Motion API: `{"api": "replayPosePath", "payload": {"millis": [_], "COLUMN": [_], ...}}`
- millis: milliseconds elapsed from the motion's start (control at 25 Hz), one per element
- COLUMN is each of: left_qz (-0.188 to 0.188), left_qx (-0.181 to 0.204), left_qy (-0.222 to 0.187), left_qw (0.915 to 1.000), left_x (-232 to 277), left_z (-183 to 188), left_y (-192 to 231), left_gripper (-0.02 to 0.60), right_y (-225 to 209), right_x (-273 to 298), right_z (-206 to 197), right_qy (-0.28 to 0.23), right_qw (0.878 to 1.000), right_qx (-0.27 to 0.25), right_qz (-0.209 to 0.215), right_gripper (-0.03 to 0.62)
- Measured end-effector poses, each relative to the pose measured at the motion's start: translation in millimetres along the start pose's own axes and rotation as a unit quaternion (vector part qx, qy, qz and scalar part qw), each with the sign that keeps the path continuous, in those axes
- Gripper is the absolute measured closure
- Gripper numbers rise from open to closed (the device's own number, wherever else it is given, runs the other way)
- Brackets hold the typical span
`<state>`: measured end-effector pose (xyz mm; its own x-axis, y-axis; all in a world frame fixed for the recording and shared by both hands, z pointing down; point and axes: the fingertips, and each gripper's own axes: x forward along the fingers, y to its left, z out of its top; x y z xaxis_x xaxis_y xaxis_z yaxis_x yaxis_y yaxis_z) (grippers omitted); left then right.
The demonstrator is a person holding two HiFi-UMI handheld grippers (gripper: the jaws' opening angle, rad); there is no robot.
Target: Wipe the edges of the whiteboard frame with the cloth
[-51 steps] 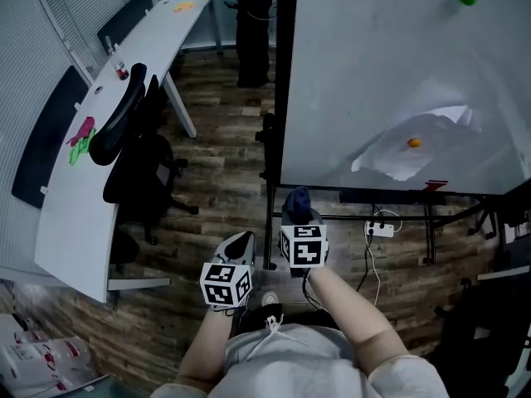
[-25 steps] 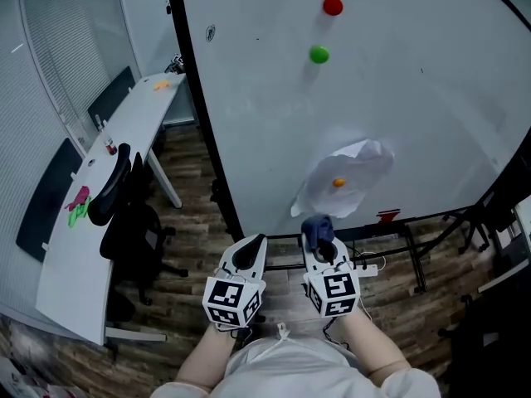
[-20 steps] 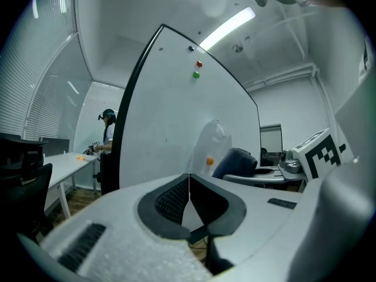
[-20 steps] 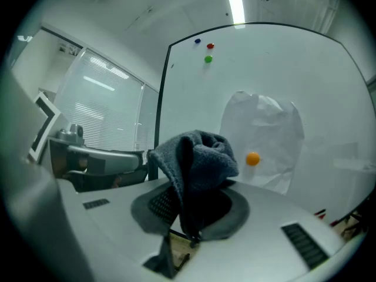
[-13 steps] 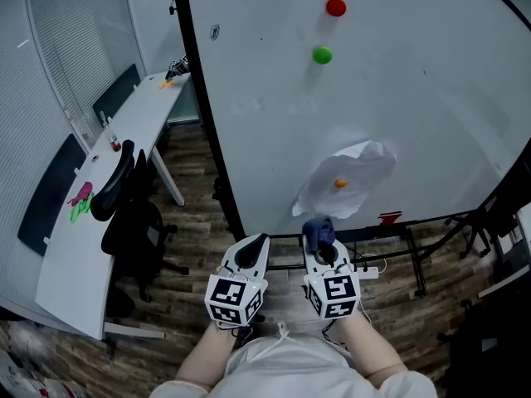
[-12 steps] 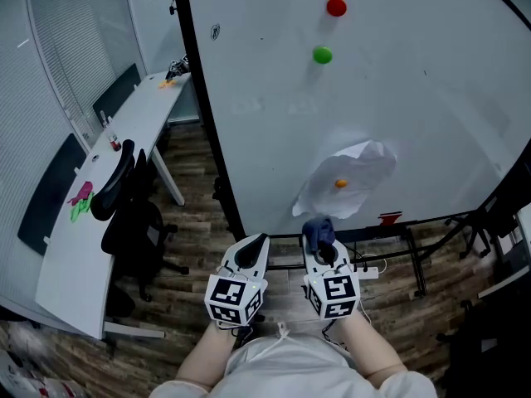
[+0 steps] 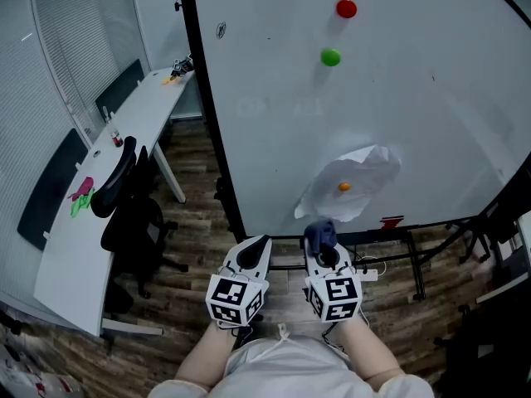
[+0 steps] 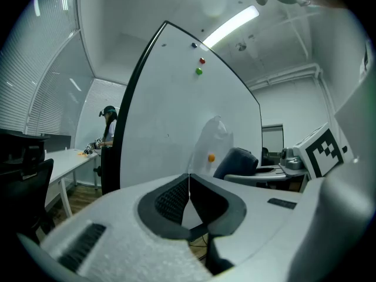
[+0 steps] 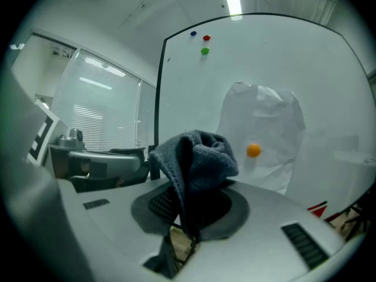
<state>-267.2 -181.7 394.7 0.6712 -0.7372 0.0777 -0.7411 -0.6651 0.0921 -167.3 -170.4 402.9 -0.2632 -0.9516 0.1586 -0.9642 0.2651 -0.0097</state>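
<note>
A large whiteboard (image 7: 398, 98) with a black frame (image 7: 209, 114) stands ahead of me; its left edge (image 9: 157, 98) runs top to bottom. My right gripper (image 7: 322, 251) is shut on a dark blue-grey cloth (image 7: 319, 235), which bunches up above the jaws (image 9: 197, 157). It hovers low, short of the board's bottom edge (image 7: 365, 232). My left gripper (image 7: 249, 254) is beside it, shut with nothing between its jaws (image 8: 189, 192). Both grippers are apart from the frame.
A crumpled white sheet (image 7: 353, 189) is pinned to the board by an orange magnet (image 7: 343, 186); red (image 7: 346, 8) and green (image 7: 330, 56) magnets sit higher. A white desk (image 7: 91, 197) and black chair (image 7: 124, 197) stand left. A person (image 8: 107, 119) is far behind.
Two seconds ago the view looked down at the board's foot and floor; it has since tilted up to show most of the board. Both grippers stay close together, cloth still held.
</note>
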Motion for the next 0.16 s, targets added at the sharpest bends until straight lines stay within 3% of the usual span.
{"api": "replayPosePath", "payload": {"millis": [160], "left_qz": [-0.002], "left_qx": [0.003], "left_qy": [-0.005], "left_qw": [1.0], "left_x": [4.2], "left_z": [5.3], "left_y": [2.2], "left_gripper": [0.561], "right_y": [0.3], "right_x": [2.0], "right_z": [-1.0], "right_qy": [0.004], "right_qw": [1.0], "right_qx": [0.0], "right_qz": [0.005], "right_gripper": [0.525]}}
